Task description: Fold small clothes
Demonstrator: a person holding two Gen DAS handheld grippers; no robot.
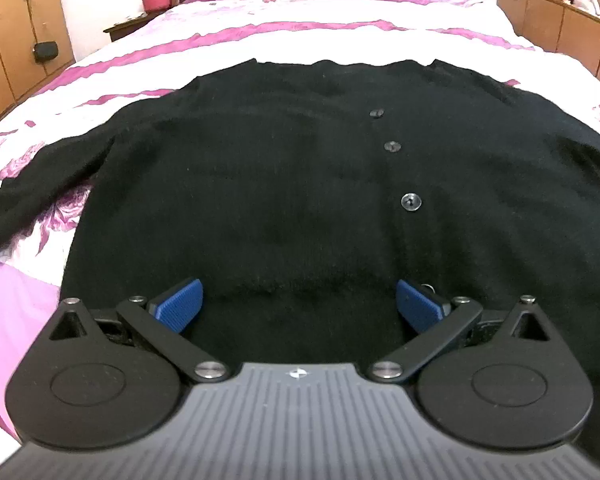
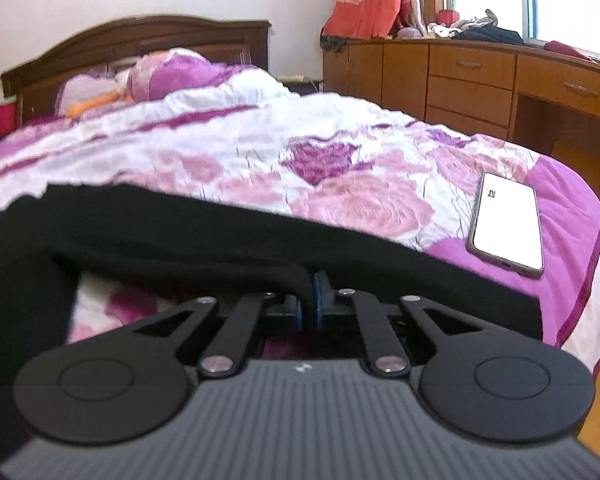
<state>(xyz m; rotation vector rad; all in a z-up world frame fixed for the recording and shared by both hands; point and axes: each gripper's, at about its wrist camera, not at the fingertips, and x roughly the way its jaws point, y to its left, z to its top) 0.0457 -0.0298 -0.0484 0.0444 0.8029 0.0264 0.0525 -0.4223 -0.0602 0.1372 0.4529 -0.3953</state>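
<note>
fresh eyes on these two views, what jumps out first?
A black cardigan spread flat, buttons up, fills the middle of the pink floral bedspread. The right gripper is shut on a fold of the cardigan's edge, while the left gripper sits open over its near hem. A phone with a bright white screen lies on the bedspread to the right of the cardigan.
</note>
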